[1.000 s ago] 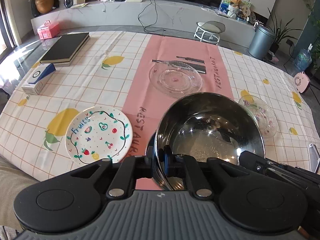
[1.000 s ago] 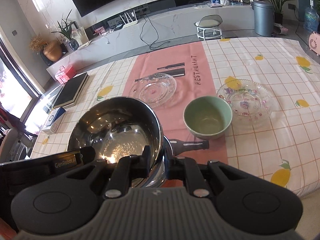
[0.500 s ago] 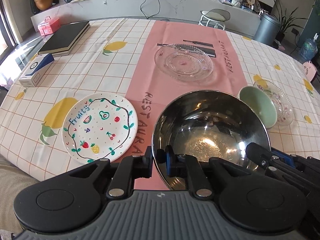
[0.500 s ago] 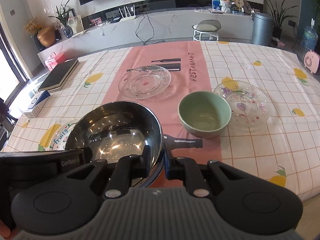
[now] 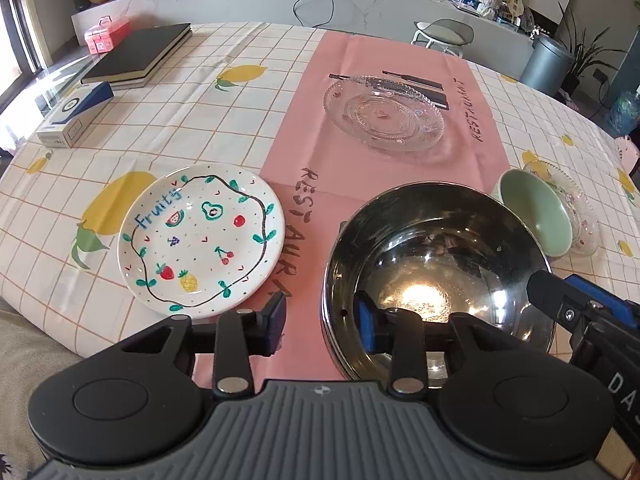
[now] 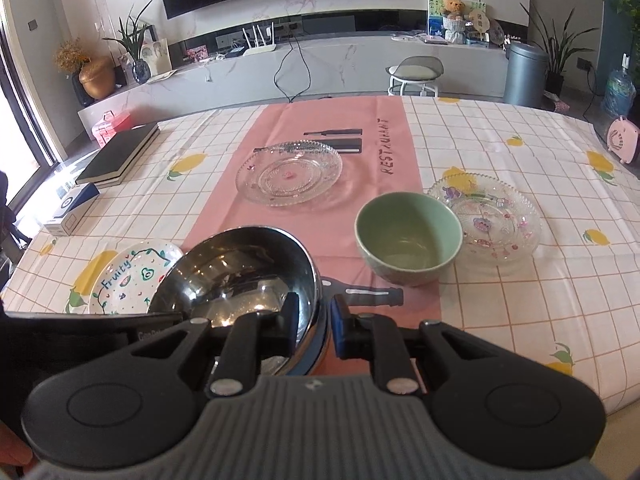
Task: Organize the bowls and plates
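A steel bowl [image 5: 436,268] sits on the pink runner near the table's front edge; it also shows in the right wrist view [image 6: 240,272]. My left gripper [image 5: 322,320] is open, its fingers either side of the bowl's left rim. My right gripper [image 6: 314,320] straddles the bowl's right rim with a small gap either side, open. A white fruit-pattern plate [image 5: 200,240] lies left of the bowl. A green bowl [image 6: 408,238] stands to the right, touching a small patterned glass plate [image 6: 486,218]. A clear glass plate [image 6: 288,172] lies further back on the runner.
A black notebook [image 5: 138,56] and a blue-white box [image 5: 74,114] lie at the table's left side, a pink case [image 5: 106,34] beyond them. The table's front edge is just below the grippers. A stool [image 6: 414,74] and a bin [image 6: 524,74] stand past the far edge.
The steel bowl came down onto the runner. My left gripper opened off its rim. My right gripper's jaws loosened off the right rim.
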Demonstrator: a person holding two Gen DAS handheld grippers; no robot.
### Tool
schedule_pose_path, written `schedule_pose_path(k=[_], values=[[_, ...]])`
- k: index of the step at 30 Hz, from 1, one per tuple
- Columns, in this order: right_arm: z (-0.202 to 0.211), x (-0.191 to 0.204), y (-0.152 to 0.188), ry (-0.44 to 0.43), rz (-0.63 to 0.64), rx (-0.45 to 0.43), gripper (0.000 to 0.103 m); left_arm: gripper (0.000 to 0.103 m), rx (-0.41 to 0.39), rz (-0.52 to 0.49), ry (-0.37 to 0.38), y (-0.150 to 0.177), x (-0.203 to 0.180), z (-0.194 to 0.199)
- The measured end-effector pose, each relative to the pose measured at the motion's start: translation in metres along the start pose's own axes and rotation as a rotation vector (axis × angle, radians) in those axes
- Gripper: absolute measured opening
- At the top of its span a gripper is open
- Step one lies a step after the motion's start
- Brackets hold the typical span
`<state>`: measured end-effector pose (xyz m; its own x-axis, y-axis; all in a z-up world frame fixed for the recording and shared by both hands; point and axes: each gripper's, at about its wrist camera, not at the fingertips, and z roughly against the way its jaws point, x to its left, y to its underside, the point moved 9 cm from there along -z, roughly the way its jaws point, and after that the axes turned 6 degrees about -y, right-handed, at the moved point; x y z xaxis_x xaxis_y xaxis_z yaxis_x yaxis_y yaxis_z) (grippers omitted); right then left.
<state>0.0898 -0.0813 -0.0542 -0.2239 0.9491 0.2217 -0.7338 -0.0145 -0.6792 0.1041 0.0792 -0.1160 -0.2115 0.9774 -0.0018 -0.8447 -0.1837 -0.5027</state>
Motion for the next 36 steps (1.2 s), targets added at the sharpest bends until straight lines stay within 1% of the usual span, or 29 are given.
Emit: schedule_pose_path(k=[1, 4, 6, 7, 8, 10, 15, 18, 21, 25, 28, 29, 30, 31, 32, 33, 34, 36], values=[[0.001, -0.001, -0.001, 0.001, 0.000, -0.008, 0.030, 0.050, -0.004, 0.013, 0.021, 0.001, 0.000, -0.002], [0.000, -0.007, -0.002, 0.001, -0.020, -0.013, 0.030, 0.053, -0.002, 0.076, 0.091, 0.004, 0.001, -0.005], [-0.003, -0.012, 0.000, -0.015, -0.048, -0.005, 0.030, 0.054, -0.008, 0.102, 0.136, 0.003, -0.001, -0.005], [-0.005, -0.015, 0.002, -0.020, -0.067, -0.003, 0.027, 0.055, -0.010, 0.107, 0.147, 0.002, -0.002, -0.005], [-0.006, -0.017, 0.003, -0.030, -0.083, 0.000, 0.025, 0.055, -0.013, 0.108, 0.152, 0.002, -0.002, -0.004], [-0.011, -0.018, 0.007, -0.058, -0.108, 0.020, 0.016, 0.055, -0.021, 0.107, 0.154, 0.000, -0.003, -0.003], [-0.017, -0.019, 0.011, -0.072, -0.122, 0.028, 0.011, 0.055, -0.017, 0.109, 0.151, 0.002, -0.003, -0.008], [-0.017, -0.020, 0.011, -0.075, -0.127, 0.029, 0.011, 0.055, -0.010, 0.118, 0.154, 0.003, -0.001, -0.010], [-0.015, -0.020, 0.010, -0.079, -0.131, 0.022, 0.011, 0.055, -0.006, 0.121, 0.141, 0.004, 0.001, -0.014], [-0.014, -0.019, 0.008, -0.076, -0.117, 0.016, 0.011, 0.055, 0.001, 0.151, 0.158, 0.004, 0.005, -0.015], [-0.013, -0.019, 0.008, -0.075, -0.115, 0.015, 0.011, 0.056, -0.016, 0.149, 0.150, 0.002, 0.006, -0.011], [-0.013, -0.020, 0.008, -0.074, -0.116, 0.016, 0.012, 0.059, -0.016, 0.147, 0.146, 0.001, 0.006, -0.010], [-0.012, -0.019, 0.008, -0.072, -0.114, 0.018, 0.013, 0.068, -0.013, 0.149, 0.144, 0.001, 0.006, -0.009], [-0.011, -0.019, 0.007, -0.069, -0.112, 0.017, 0.016, 0.072, -0.015, 0.152, 0.149, 0.001, 0.006, -0.009], [-0.009, -0.020, 0.006, -0.065, -0.109, 0.011, 0.016, 0.076, -0.021, 0.159, 0.155, 0.001, 0.005, -0.008], [-0.008, -0.020, 0.005, -0.064, -0.104, 0.005, 0.019, 0.077, -0.030, 0.167, 0.158, 0.000, 0.006, -0.006], [-0.006, -0.019, 0.004, -0.069, -0.099, -0.002, 0.027, 0.079, -0.038, 0.173, 0.158, 0.000, 0.006, -0.005], [-0.002, -0.018, 0.001, -0.077, -0.092, -0.017, 0.033, 0.084, -0.061, 0.169, 0.155, -0.002, 0.004, -0.001]])
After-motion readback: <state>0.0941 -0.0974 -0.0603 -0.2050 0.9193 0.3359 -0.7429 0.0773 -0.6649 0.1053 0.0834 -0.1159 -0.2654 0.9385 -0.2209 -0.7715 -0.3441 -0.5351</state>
